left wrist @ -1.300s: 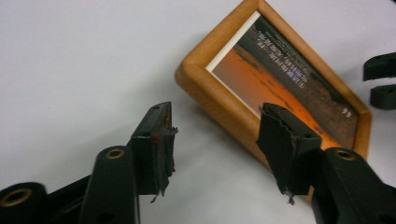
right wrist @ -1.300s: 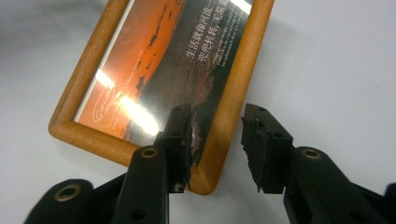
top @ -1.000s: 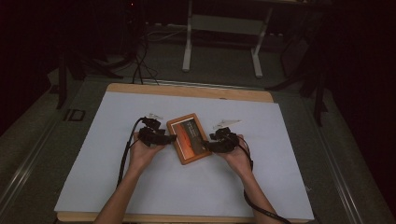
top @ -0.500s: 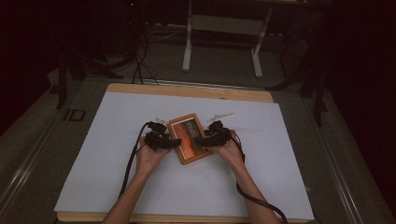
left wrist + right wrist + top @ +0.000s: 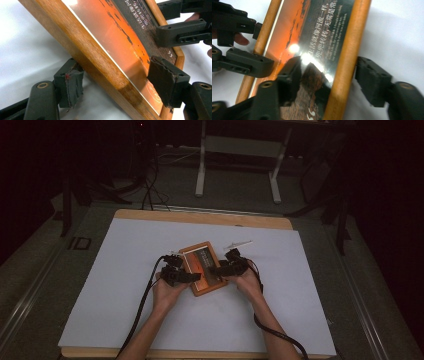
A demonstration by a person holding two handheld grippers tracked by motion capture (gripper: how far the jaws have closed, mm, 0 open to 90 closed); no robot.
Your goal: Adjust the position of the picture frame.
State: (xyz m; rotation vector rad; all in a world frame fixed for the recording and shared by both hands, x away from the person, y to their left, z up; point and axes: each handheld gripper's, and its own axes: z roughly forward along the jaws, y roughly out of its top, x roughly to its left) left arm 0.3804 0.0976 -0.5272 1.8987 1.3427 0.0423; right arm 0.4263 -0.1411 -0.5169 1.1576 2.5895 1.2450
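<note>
Picture frame (image 5: 105, 57), wooden-edged with a glossy orange and dark print, sits between both pairs of jaws at once. In the left gripper view the left gripper (image 5: 120, 87) straddles one long wooden rail: one pad lies just outside the rail on the bench side, the other over the glass, and neither seems to press, a gap showing on each. These jaws have just been opening and stand wide around the rail. In the right gripper view the right gripper (image 5: 332, 80) straddles the opposite rail the same way, one jaw over the print, the other just outside the wood; its jaws have just been closing a little yet stand wide, apparently not clamped.

Compared with a second ago, both hands have drawn inward from the frame's flanks and now overlap its two long edges, as the high view shows with the left gripper (image 5: 181, 276) and right gripper (image 5: 222, 269) facing each other across it. My reading: the approach is done, and a two-sided grip to lift comes next.

Outward, the frame rests on the white sheet (image 5: 125, 270) covering the bench (image 5: 200, 217), with a small pale object (image 5: 239, 243) just beyond.
</note>
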